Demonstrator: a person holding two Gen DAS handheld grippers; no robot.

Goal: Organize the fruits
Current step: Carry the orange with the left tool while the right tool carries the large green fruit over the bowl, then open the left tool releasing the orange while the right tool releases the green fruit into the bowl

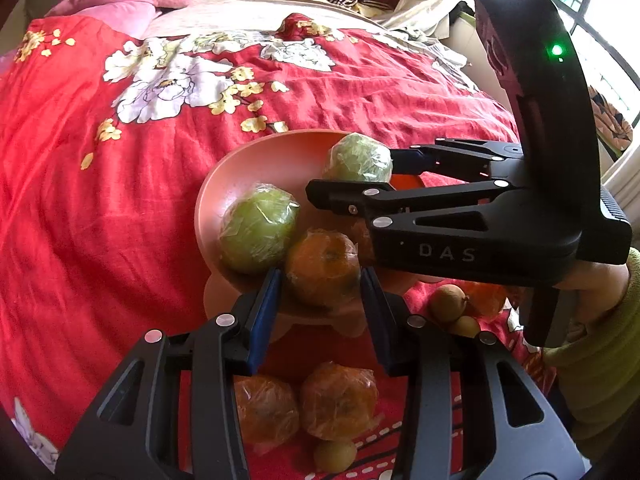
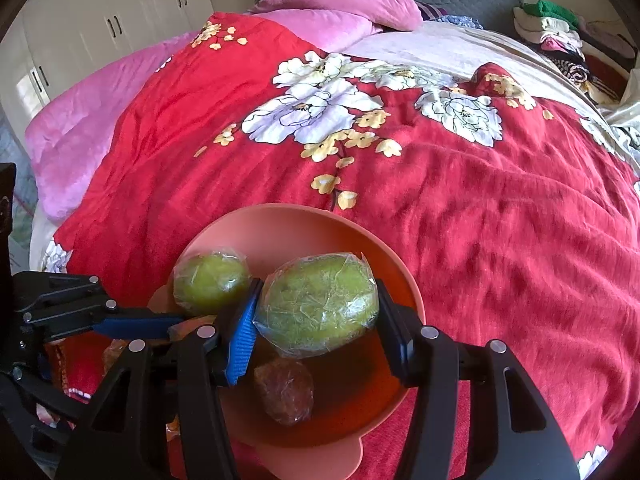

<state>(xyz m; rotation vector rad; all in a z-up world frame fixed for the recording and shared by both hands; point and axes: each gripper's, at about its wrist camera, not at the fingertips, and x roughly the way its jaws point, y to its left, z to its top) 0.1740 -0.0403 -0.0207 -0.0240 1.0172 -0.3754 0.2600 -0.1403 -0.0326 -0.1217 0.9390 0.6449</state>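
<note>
A salmon-pink bowl point(image 1: 248, 168) point(image 2: 288, 228) stands on the red floral bedspread. In the left wrist view my left gripper point(image 1: 320, 276) holds a wrapped orange point(image 1: 322, 268) over the bowl's near rim. A wrapped green fruit point(image 1: 258, 230) lies in the bowl. My right gripper point(image 2: 316, 312) is shut on a second wrapped green fruit point(image 2: 318, 310) point(image 1: 358, 158) above the bowl. In the right wrist view another green fruit point(image 2: 210, 282) and a wrapped orange point(image 2: 286, 390) lie in the bowl.
Two wrapped oranges point(image 1: 266, 410) point(image 1: 340, 398) and small yellowish fruits point(image 1: 335, 455) point(image 1: 448, 302) lie on the bedspread point(image 1: 120, 200) in front of the bowl. Pink pillows point(image 2: 340, 0) and piled clothes point(image 2: 556, 28) sit at the bed's far end.
</note>
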